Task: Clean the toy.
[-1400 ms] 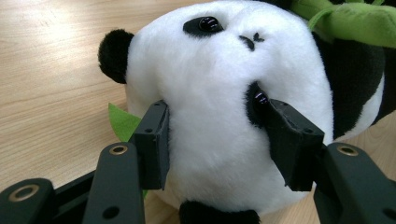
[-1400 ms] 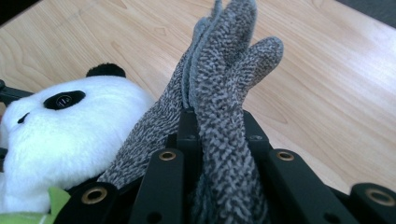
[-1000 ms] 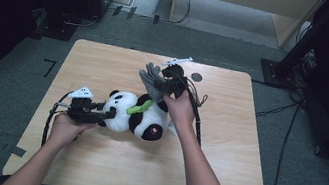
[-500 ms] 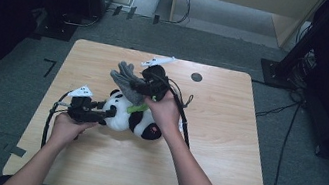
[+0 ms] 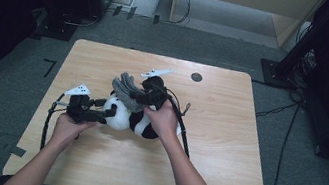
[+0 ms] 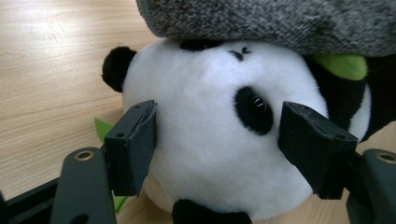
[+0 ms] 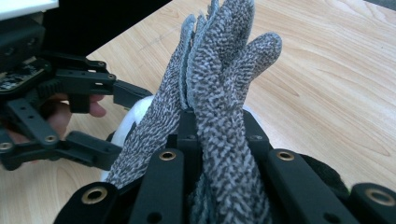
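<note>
A black-and-white plush panda lies on the wooden table. My left gripper straddles its head. In the left gripper view the white head sits between the two pads, which have just been opening and stand at its sides without squeezing it. My right gripper is shut on a grey knitted glove, held just above the panda's head. The glove's fingers stick up past the closed jaws, and the left gripper shows beyond.
A small black round mark lies near the table's far edge. The right gripper's cable trails across the table toward the person. A green felt leaf lies beside the panda's head. Dark equipment stands on the floor around the table.
The right gripper has carried the glove left and down, from beside the panda's body to over its head. The left gripper stayed put.
</note>
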